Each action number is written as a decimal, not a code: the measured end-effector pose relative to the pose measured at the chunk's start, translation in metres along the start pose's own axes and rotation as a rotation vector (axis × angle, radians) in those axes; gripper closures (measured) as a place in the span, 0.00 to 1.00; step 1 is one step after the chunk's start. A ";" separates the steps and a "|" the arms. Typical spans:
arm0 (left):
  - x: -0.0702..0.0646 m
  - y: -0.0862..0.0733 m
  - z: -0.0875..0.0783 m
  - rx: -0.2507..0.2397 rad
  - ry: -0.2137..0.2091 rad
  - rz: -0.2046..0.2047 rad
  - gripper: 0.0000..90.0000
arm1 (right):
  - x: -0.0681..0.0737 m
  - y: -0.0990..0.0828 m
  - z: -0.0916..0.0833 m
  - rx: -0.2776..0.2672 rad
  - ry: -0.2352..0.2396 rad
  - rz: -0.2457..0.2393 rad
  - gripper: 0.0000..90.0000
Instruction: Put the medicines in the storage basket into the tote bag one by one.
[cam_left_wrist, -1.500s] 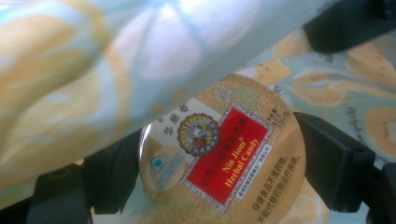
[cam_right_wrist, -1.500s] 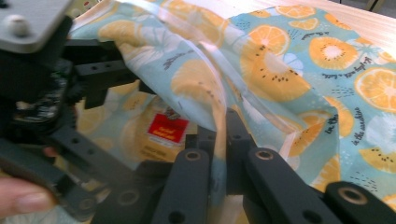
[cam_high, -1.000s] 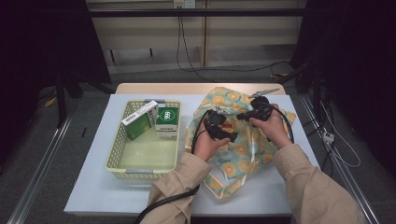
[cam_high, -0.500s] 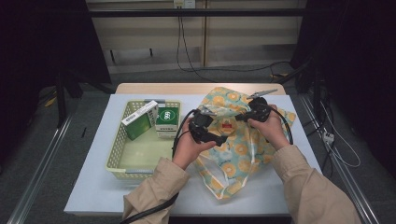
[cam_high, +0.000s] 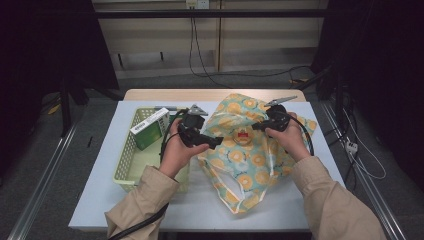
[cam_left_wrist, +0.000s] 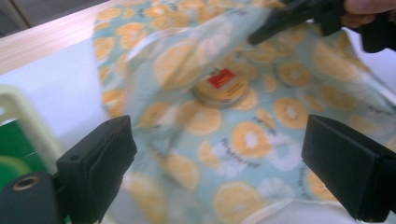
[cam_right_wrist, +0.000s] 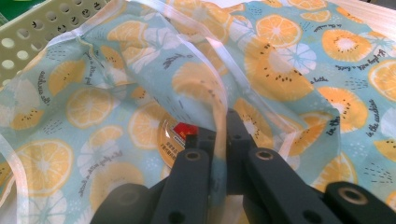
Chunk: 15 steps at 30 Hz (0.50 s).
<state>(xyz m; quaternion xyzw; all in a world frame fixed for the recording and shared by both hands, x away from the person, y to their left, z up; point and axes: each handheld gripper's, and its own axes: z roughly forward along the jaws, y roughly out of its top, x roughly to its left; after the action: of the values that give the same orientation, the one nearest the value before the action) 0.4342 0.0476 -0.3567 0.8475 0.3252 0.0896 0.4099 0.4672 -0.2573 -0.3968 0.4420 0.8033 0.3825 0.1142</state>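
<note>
1. Left gripper (cam_high: 212, 142) over the table between basket (cam_high: 131, 150) and bag, jaws wide apart, nothing between them
2. Fruit-print bag (cam_high: 250, 160) mid-table: thin, floppy, light; best taken at the rim
3. Round tin (cam_left_wrist: 221, 88) lying inside; label blurred
4. Right gripper (cam_right_wrist: 222, 135) clamped on the bag's rim, holding it open
</note>
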 end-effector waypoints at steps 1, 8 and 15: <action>0.003 -0.001 -0.002 -0.003 0.005 -0.005 0.10 | 0.000 0.000 -0.001 0.004 -0.001 0.005 0.99; 0.026 -0.009 -0.022 -0.007 0.048 -0.023 0.11 | 0.000 0.000 -0.003 -0.001 0.000 0.004 0.99; 0.053 -0.022 -0.040 -0.018 0.114 -0.078 0.11 | 0.000 0.000 -0.006 -0.003 -0.003 0.001 0.99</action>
<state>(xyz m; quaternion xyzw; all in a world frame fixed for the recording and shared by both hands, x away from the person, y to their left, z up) 0.4480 0.1163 -0.3535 0.8239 0.3801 0.1244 0.4016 0.4646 -0.2602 -0.3928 0.4428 0.8023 0.3832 0.1156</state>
